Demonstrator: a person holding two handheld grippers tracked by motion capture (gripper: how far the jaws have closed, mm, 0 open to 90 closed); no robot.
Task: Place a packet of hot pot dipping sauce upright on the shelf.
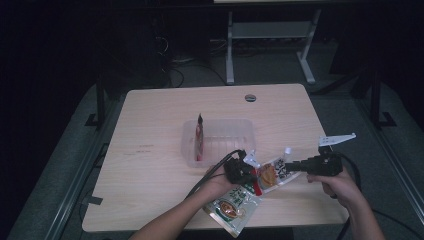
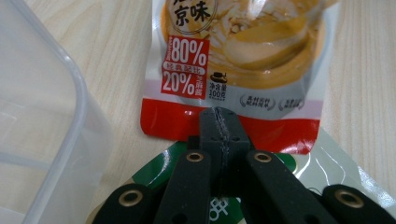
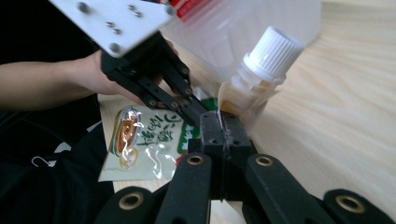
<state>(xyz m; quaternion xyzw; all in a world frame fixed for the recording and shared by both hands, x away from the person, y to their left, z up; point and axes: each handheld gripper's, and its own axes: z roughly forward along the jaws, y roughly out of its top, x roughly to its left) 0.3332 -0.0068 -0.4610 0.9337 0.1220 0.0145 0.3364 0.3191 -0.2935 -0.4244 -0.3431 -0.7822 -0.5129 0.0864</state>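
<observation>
Ok, we've got L gripper clamped on the sauce pouch's red bottom edge, R gripper clamped near its white cap. Pouch sits beside clear container, over green packet.

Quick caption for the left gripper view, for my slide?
Left gripper clamped on the sauce pouch's red bottom edge, beside the clear container.

A light wooden table with a round grey grommet near its far edge carries a clear plastic tub at its middle. Just in front of the tub, toward the near edge, lie an orange spouted pouch and a green-and-white packet, the packet overhanging the table's edge slightly.
</observation>
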